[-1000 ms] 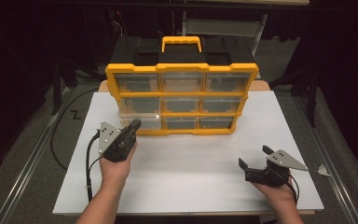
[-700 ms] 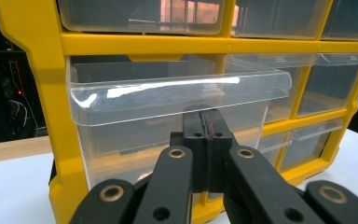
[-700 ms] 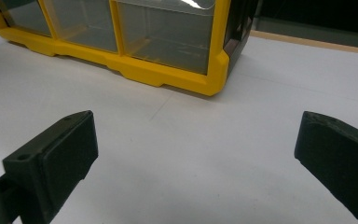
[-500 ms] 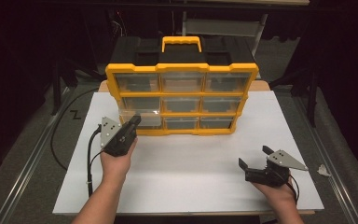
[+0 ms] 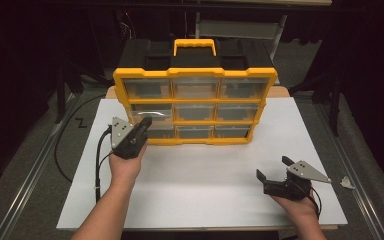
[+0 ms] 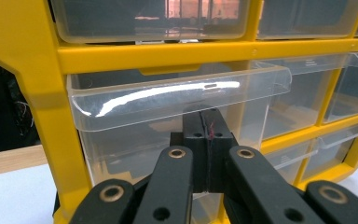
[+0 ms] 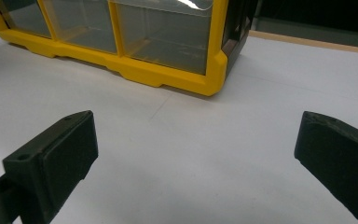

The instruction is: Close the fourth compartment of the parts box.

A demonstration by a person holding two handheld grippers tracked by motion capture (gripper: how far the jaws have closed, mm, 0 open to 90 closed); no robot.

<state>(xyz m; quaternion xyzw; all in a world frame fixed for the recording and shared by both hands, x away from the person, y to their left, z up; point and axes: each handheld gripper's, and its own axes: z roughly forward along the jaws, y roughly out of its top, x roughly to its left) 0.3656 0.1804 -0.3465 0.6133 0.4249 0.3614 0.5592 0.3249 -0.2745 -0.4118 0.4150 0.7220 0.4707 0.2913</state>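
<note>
- Here, the left gripper [image 6: 209, 140], jaws clenched on nothing, touches the drawer [image 6: 177, 100] at frame centre, partly pulled from the organizer [image 5: 195, 95].
- Lower right, the right gripper [image 5: 275, 175] rests released.

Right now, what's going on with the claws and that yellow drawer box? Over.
Left claw shut, at the middle-left drawer, which sticks out slightly. Right claw open, idle above the white table. Nothing in the way.
</note>
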